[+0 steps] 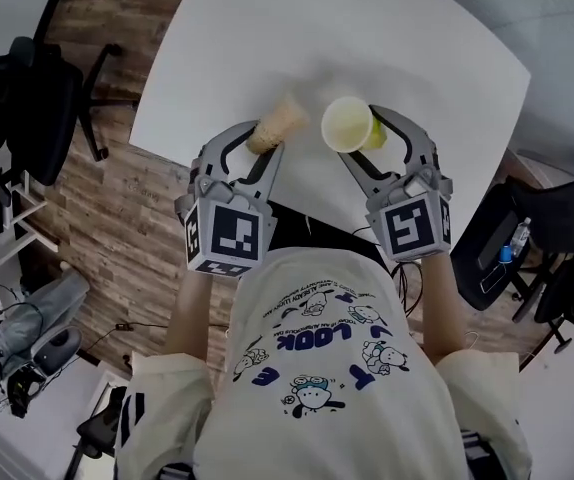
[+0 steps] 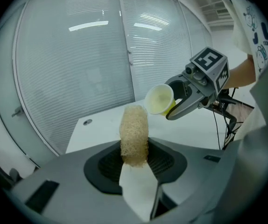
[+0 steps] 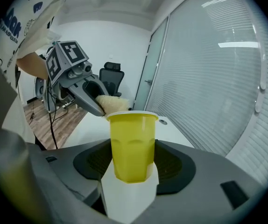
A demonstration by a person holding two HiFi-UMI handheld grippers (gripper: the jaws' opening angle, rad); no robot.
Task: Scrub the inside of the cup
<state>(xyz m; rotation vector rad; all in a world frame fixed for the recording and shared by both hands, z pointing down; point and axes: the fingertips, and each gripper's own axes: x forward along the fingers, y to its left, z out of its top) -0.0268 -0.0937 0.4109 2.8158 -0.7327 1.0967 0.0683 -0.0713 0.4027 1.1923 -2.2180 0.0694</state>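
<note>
My right gripper [image 1: 375,134] is shut on a yellow plastic cup [image 1: 348,124], which is tipped so its open mouth faces the camera in the head view. In the right gripper view the cup [image 3: 131,143] stands upright between the jaws. My left gripper [image 1: 265,140] is shut on a tan loofah scrubber [image 1: 278,122], a rough cylinder that sticks out past the fingertips. In the left gripper view the loofah [image 2: 134,133] rises from the jaws, with the cup [image 2: 159,98] just to its upper right. Loofah and cup are held above the white table [image 1: 267,38], close together but apart.
Black office chairs stand at the left [image 1: 37,98] and right [image 1: 557,228] of the table. Wood flooring [image 1: 117,228] lies below the table's near edge. A glass wall with blinds [image 2: 78,55] runs behind the table. Cables trail on the floor.
</note>
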